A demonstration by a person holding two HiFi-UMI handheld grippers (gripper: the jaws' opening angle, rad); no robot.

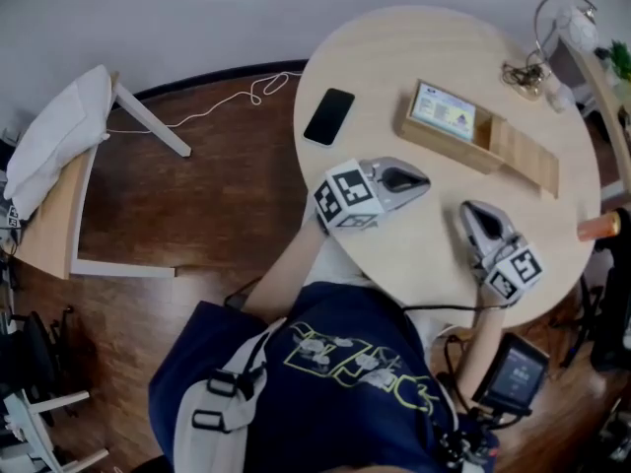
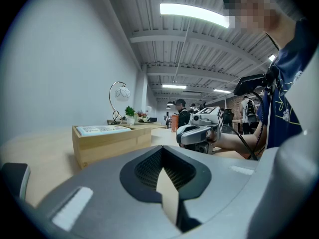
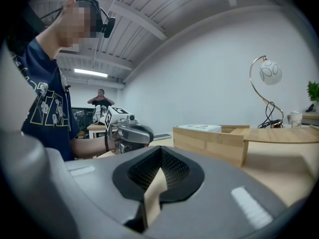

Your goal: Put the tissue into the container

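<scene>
A long wooden container [image 1: 513, 151] lies toward the far side of the round table [image 1: 394, 57]. A flat tissue pack [image 1: 444, 110] with a printed top sits in its left end. In the left gripper view the container [image 2: 109, 143] shows with the tissue pack [image 2: 102, 129] poking above its rim. The right gripper view shows the container [image 3: 214, 141] and tissue pack [image 3: 200, 128] too. My left gripper [image 1: 422, 179] rests shut on the table, short of the container, nothing in it. My right gripper [image 1: 471, 211] lies shut and empty near the front edge.
A black phone [image 1: 329, 116] lies on the table's left part. A curved lamp [image 1: 564, 18] and a tangle of cable [image 1: 523, 73] stand at the far right. An orange bottle [image 1: 597, 227] is at the right edge. A wooden frame with white cloth [image 1: 59, 136] stands on the floor, left.
</scene>
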